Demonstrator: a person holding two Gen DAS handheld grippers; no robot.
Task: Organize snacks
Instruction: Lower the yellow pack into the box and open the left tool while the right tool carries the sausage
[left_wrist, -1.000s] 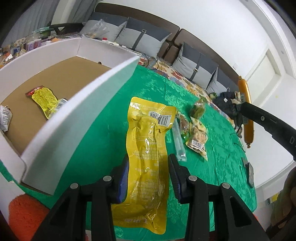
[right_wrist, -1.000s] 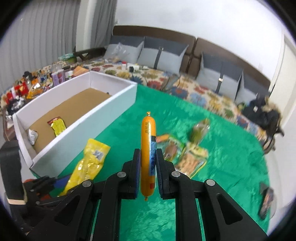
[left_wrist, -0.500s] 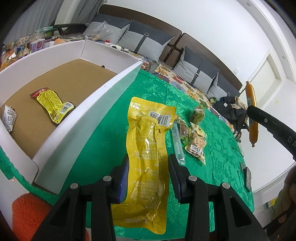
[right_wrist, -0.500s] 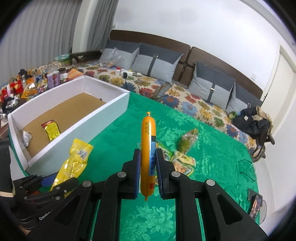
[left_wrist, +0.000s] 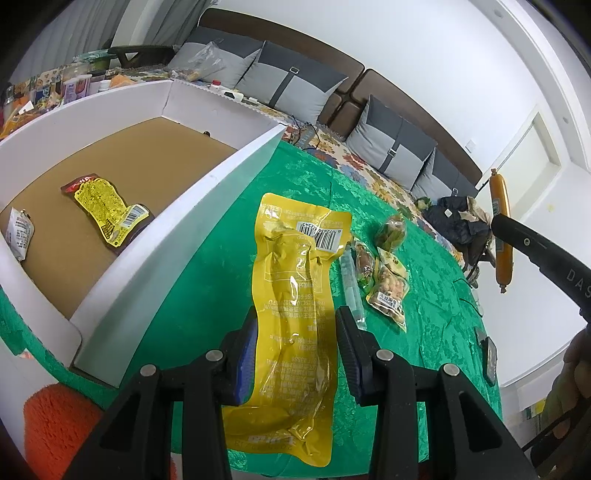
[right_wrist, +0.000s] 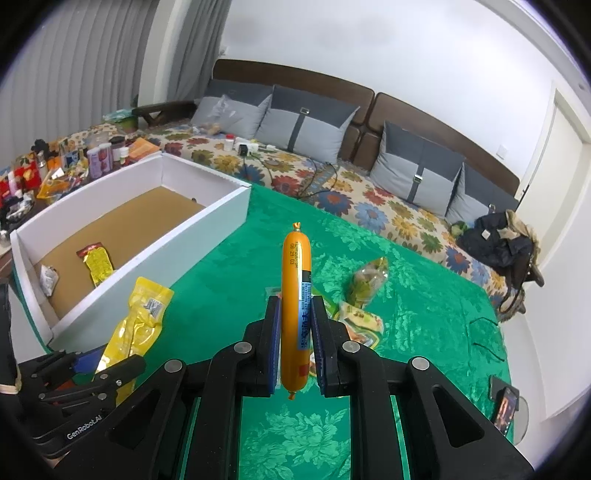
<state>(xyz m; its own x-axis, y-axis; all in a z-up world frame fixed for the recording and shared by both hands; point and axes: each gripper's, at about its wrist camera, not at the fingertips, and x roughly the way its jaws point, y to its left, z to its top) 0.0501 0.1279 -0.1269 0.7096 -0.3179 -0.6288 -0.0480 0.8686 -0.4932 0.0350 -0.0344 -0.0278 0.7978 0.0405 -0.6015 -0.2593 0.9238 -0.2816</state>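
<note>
- Landmark: the white box (right_wrist: 207, 218) with a brown floor, standing on the green cloth (right_wrist: 406, 314).
- Done so far, judging by how things lie: two snacks lie inside the box, a red-and-yellow packet (left_wrist: 105, 208) on its floor and a small white packet (left_wrist: 20, 232) against its near end wall.
- The left gripper (left_wrist: 295, 354) is clamped on a long yellow pouch (left_wrist: 295, 295), held off the cloth just outside the box's long wall.
- The right gripper (right_wrist: 293, 345) is closed tight on an orange sausage stick (right_wrist: 295, 306), upright, well to the right of the box and above the cloth.
- Both held snacks appear to be on their way to the box; neither is over it yet.
- Left to do: a cluster of small packets (left_wrist: 388, 288) and a greenish bag (right_wrist: 367, 280) lie on the cloth, well apart from the box.
</note>
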